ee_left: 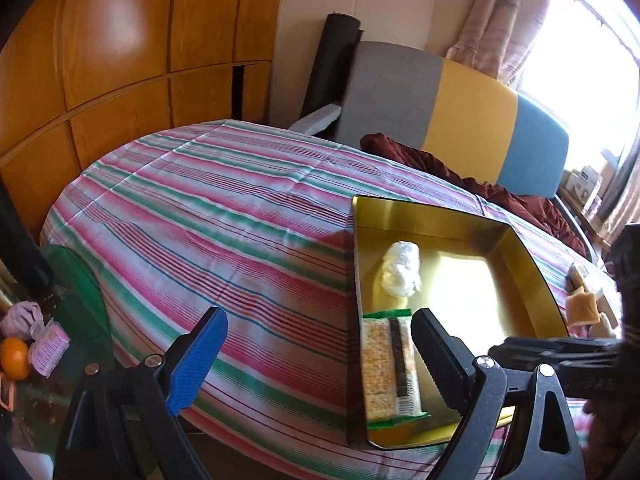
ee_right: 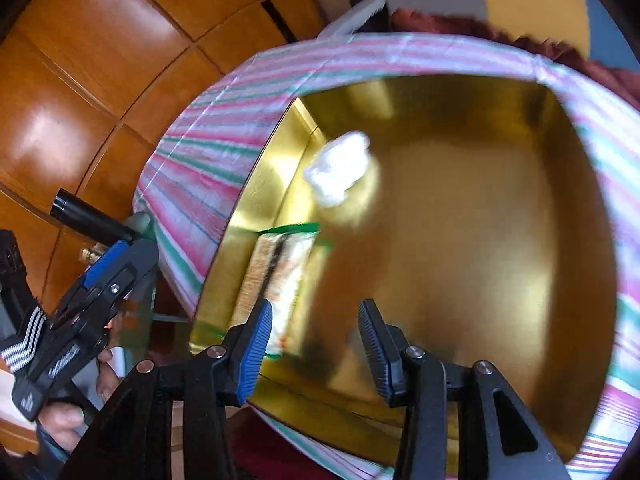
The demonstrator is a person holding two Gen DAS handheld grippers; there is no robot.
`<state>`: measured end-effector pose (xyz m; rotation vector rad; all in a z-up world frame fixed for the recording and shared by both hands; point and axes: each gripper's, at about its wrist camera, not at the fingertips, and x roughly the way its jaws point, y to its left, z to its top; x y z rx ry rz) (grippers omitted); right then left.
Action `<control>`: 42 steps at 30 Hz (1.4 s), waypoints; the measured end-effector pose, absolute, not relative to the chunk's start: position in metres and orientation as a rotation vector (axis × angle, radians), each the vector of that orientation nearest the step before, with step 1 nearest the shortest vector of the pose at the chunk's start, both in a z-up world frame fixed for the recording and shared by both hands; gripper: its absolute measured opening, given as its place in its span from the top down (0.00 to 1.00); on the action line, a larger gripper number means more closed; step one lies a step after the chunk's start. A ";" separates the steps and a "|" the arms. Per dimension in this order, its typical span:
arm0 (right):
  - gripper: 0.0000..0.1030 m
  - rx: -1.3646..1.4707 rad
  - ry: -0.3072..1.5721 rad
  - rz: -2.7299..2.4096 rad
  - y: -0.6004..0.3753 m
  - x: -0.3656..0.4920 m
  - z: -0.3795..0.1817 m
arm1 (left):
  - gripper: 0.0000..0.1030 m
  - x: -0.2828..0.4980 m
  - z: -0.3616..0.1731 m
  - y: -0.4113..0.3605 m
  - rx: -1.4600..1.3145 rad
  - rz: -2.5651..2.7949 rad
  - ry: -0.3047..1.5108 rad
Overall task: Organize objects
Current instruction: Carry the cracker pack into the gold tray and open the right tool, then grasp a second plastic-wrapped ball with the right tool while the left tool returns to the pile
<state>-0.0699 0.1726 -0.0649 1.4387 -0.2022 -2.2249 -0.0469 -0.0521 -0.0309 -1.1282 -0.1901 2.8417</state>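
Note:
A gold metal tray [ee_left: 532, 276] sits on the striped tablecloth [ee_left: 224, 216]. Inside it, along its left wall, lie a long snack bar in a green-edged wrapper [ee_left: 390, 368] and a white wrapped lump [ee_left: 400, 270]. My left gripper [ee_left: 320, 360] hangs open over the tray's near left corner, with the bar just inside its right finger and untouched. My right gripper [ee_right: 316, 352] hovers over the gold tray [ee_right: 460, 240] with its jaws apart and nothing between them. The right wrist view is blurred and shows the bar [ee_right: 280, 272], the white lump [ee_right: 340, 172] and my left gripper [ee_right: 100, 280] off to the left.
Several small tan snack packets [ee_left: 584, 308] lie on the cloth right of the tray. A low green glass stand [ee_left: 76, 292] at the left holds an orange [ee_left: 14, 358] and a pink packet [ee_left: 50, 346]. Wooden cabinets [ee_left: 120, 60] and a striped headboard [ee_left: 468, 120] stand behind.

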 end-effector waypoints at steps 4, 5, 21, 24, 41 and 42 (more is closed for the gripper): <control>0.54 1.412 -0.231 -2.336 0.214 -0.053 -0.048 | 0.09 -0.044 -0.028 -0.037 -1.115 2.800 -0.166; 0.54 1.411 -0.248 -2.364 0.226 -0.049 -0.046 | 0.09 -0.044 -0.028 -0.032 -1.113 2.787 -0.158; 0.54 1.612 -0.525 -2.859 0.473 0.016 -0.025 | 0.09 -0.029 0.000 0.098 -0.986 2.484 0.061; 0.52 1.691 -0.608 -2.935 0.524 0.029 -0.021 | 0.09 -0.024 0.004 0.132 -0.960 2.406 0.101; 0.60 2.185 -0.639 -2.639 0.611 0.004 -0.088 | 0.09 -0.003 -0.016 0.295 -0.998 2.049 0.249; 0.71 2.199 -0.625 -2.624 0.610 0.004 -0.090 | 0.09 -0.005 -0.019 0.303 -1.010 2.036 0.240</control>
